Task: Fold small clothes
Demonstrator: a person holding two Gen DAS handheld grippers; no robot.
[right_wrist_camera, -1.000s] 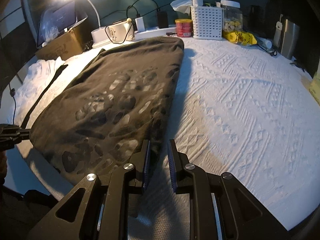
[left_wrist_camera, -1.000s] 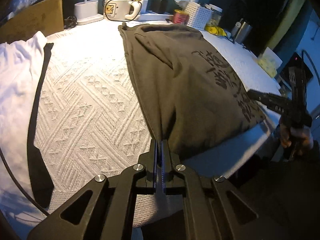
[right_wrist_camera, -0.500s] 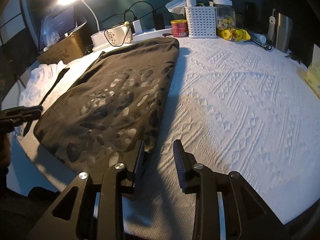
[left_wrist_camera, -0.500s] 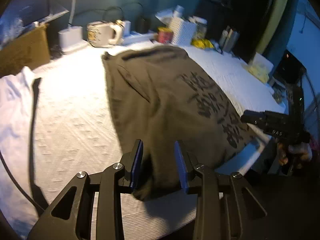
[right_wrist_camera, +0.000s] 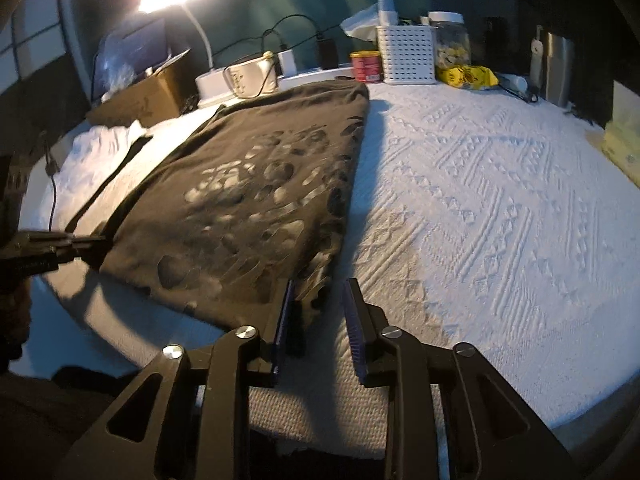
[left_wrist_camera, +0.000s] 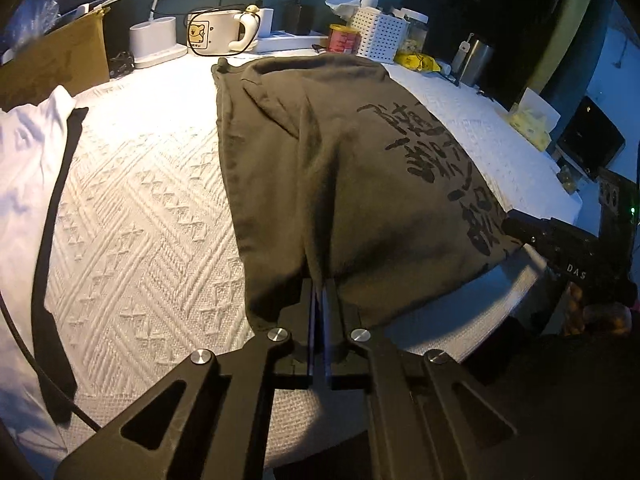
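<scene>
A dark olive printed T-shirt (left_wrist_camera: 340, 168) lies folded lengthwise on the white textured cloth (left_wrist_camera: 132, 216); it also shows in the right wrist view (right_wrist_camera: 256, 200). My left gripper (left_wrist_camera: 320, 292) is shut on the shirt's near hem at its left corner. My right gripper (right_wrist_camera: 318, 292) is open at the shirt's near right corner, its jaws apart with the fabric edge between them. The right gripper shows in the left wrist view (left_wrist_camera: 560, 240), and the left gripper shows in the right wrist view (right_wrist_camera: 60, 248).
A white garment with a black strip (left_wrist_camera: 28, 168) lies at the left. Along the back stand a cardboard box (left_wrist_camera: 52, 68), a lamp base (left_wrist_camera: 156, 42), a white appliance (left_wrist_camera: 216, 34), a red can (left_wrist_camera: 342, 38), a white basket (left_wrist_camera: 380, 36) and a steel cup (left_wrist_camera: 474, 60).
My left gripper was shut on the hem, opened half a second ago, and is shut on the hem again. My right gripper has opened wider at the right corner.
</scene>
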